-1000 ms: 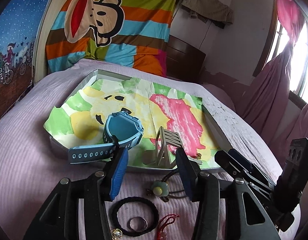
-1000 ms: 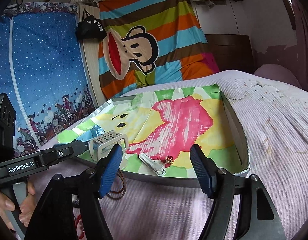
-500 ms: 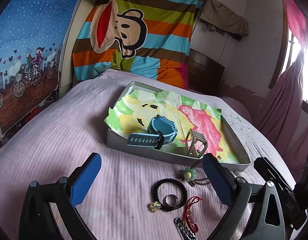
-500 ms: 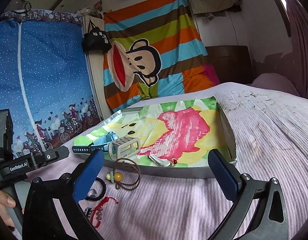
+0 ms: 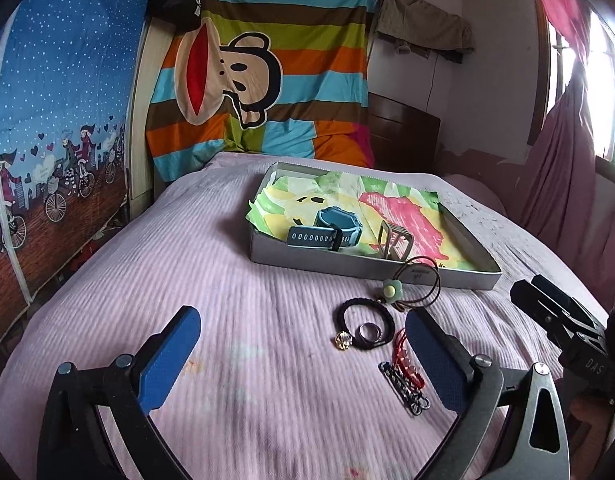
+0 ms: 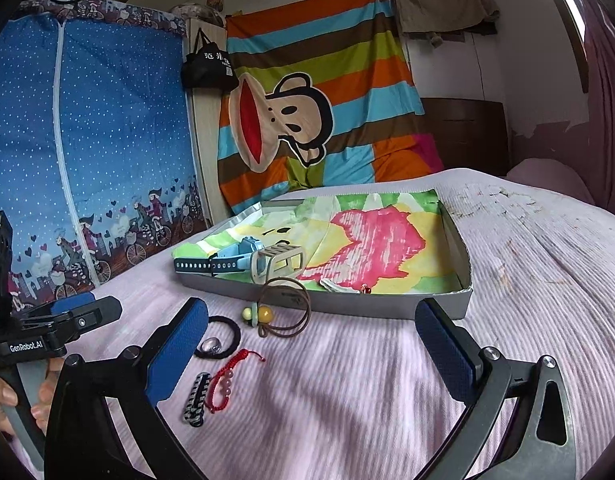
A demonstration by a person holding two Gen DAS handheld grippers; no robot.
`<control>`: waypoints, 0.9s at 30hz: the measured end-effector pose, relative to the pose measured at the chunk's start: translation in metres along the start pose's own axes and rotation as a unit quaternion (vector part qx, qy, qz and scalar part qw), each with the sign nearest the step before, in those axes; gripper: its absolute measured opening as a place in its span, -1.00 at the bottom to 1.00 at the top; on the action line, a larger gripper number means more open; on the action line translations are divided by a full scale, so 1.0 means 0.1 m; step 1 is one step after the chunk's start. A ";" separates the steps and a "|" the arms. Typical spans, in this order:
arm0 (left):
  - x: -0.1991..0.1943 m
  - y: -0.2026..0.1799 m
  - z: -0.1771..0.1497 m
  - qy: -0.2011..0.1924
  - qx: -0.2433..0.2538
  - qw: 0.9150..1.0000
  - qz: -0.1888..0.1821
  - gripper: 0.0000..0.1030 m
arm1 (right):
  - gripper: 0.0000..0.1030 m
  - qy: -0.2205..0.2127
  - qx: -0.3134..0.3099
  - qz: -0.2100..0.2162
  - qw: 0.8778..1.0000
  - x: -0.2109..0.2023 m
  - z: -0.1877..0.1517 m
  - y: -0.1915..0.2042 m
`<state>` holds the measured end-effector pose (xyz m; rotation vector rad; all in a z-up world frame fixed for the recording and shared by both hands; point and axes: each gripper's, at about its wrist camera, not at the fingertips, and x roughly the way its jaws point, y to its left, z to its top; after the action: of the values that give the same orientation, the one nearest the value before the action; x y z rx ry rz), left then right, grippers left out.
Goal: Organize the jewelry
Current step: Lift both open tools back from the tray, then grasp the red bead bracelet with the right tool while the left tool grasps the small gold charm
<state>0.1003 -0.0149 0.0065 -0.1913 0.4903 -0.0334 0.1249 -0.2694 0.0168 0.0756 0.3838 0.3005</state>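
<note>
Two watches, a blue one [image 5: 325, 230] and a beige one [image 5: 395, 245], lie in the paper-lined tray [image 5: 347, 266] on the bed [image 5: 227, 280]. Left claw [image 5: 303, 360] and right claw [image 6: 311, 348] gape wide, empty, above loose hair ties [image 5: 365, 322] and bracelets [image 6: 227, 380].

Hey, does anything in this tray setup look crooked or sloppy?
Yes. The blue watch sits at the tray's near-left edge with its strap overhanging the wall. The colourful paper liner is crumpled and rides up over the left rim instead of lying flat.
</note>
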 end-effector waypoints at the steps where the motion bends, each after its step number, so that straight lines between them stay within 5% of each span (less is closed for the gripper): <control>1: -0.02 -0.01 -0.01 -0.001 0.004 1.000 -0.001 1.00 | 0.98 0.001 -0.002 0.000 1.000 -0.02 -0.02 0.01; 11: -0.19 -0.11 -0.12 -0.009 0.041 0.999 -0.001 1.00 | 0.98 0.021 -0.027 -0.002 0.999 -0.13 -0.09 0.12; 22: -0.07 0.05 -0.12 0.027 0.008 0.999 -0.019 1.00 | 0.97 0.045 -0.018 0.009 0.999 -0.05 -0.15 0.10; 27: 0.01 0.08 -0.12 0.046 0.001 0.998 -0.033 0.84 | 0.95 0.053 -0.008 0.016 0.998 0.00 -0.16 0.08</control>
<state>0.0949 -0.0094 -0.0057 -0.2051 0.5749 -0.1069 0.1168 -0.2613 0.0026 0.0501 0.4856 0.3407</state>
